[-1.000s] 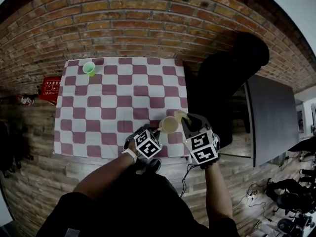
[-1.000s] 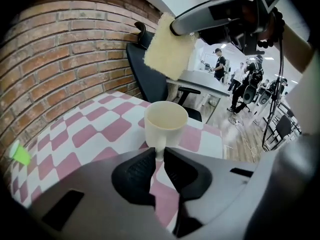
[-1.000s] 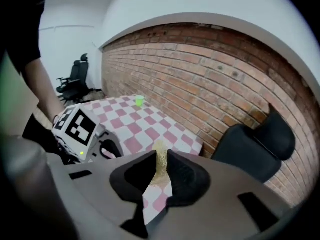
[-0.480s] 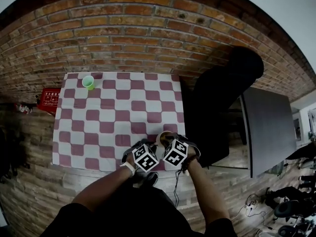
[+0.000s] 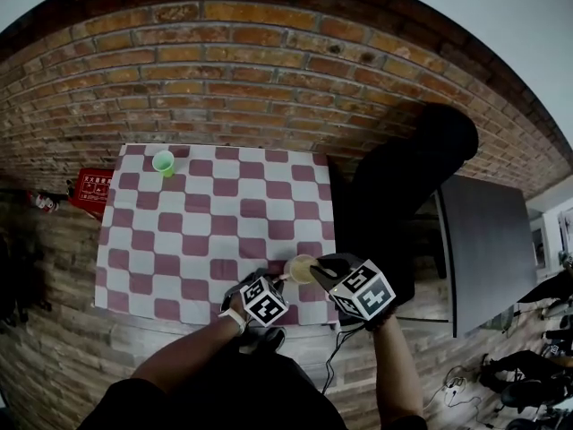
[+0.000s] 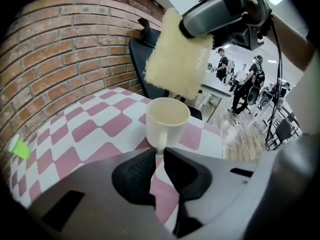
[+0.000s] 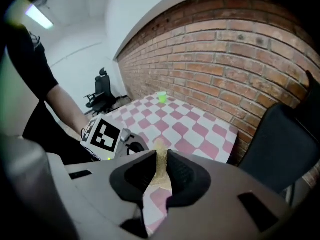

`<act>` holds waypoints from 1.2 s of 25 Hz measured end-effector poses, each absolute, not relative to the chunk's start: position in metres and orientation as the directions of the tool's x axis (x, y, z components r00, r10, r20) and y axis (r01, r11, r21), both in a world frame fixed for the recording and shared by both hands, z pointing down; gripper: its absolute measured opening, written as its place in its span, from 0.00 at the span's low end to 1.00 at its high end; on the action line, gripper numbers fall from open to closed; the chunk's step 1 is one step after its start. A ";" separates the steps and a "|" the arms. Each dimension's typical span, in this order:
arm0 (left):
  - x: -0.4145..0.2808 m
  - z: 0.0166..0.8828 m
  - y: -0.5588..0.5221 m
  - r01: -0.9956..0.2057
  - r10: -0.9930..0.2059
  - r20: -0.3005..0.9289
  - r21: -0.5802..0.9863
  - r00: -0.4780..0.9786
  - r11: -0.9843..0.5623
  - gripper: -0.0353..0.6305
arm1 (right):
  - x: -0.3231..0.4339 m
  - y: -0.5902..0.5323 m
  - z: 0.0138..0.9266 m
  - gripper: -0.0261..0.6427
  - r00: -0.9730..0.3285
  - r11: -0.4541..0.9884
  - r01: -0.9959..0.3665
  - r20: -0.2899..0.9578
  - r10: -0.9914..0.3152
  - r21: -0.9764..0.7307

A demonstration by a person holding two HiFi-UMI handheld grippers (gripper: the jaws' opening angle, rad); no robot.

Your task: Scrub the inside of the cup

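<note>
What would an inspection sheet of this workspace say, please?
Surface: table under a red-and-white checked cloth.
Job's things: cup, nothing seen inside; sponge above and clear of it.
Clutter: green cup at the far left corner.
Grippers: left tongs shut on the cup's handle; right tongs shut on the sponge.
Cables: cable hanging below the table's near edge.
Surroundings: brick wall behind; black chair to the right; red box on the floor, left.
</note>
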State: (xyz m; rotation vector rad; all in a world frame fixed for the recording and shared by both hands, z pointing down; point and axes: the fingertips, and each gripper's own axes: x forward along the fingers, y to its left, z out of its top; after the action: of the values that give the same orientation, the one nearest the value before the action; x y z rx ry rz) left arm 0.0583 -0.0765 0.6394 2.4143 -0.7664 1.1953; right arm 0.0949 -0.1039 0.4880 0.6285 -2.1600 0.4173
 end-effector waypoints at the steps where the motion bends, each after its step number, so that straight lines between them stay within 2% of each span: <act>1: 0.058 0.639 -0.077 -0.601 -0.317 0.805 0.061 0.501 -0.797 0.15 | 0.098 -0.106 0.485 0.15 -0.530 0.807 -0.586 0.788 -0.314 -0.073; 9: 0.059 0.638 -0.070 -0.605 -0.313 0.806 0.068 0.501 -0.793 0.15 | 0.108 -0.106 0.577 0.15 -0.359 0.763 -0.643 0.858 -0.368 0.058; 12: 0.060 0.636 -0.072 -0.600 -0.314 0.810 0.057 0.496 -0.798 0.15 | 0.102 -0.105 0.597 0.15 -0.341 0.760 -0.646 0.867 -0.364 0.066; 16: 0.062 0.635 -0.071 -0.597 -0.313 0.809 0.056 0.497 -0.800 0.15 | 0.098 -0.104 0.602 0.15 -0.380 0.739 -0.674 0.866 -0.325 -0.018; 19: 0.064 0.634 -0.069 -0.593 -0.311 0.807 0.059 0.501 -0.803 0.15 | 0.098 -0.104 0.580 0.15 -0.454 0.695 -0.708 0.834 -0.313 -0.125; 25: 0.063 0.632 -0.073 -0.596 -0.318 0.803 0.057 0.504 -0.801 0.15 | 0.099 -0.104 0.497 0.15 -0.666 0.601 -0.703 0.647 -0.371 -0.380; 27: 0.063 0.632 -0.072 -0.594 -0.317 0.800 0.062 0.510 -0.802 0.15 | 0.105 -0.106 0.475 0.15 -0.679 0.596 -0.706 0.606 -0.415 -0.382; 30: 0.064 0.633 -0.073 -0.592 -0.317 0.798 0.061 0.513 -0.803 0.15 | 0.116 -0.111 0.476 0.15 -0.592 0.626 -0.744 0.666 -0.454 -0.233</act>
State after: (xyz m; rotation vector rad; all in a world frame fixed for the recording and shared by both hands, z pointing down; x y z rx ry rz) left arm 0.0643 -0.0726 0.6332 2.4322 -0.7583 1.1833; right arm 0.1162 -0.1106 0.4764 0.9360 -2.2866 0.6775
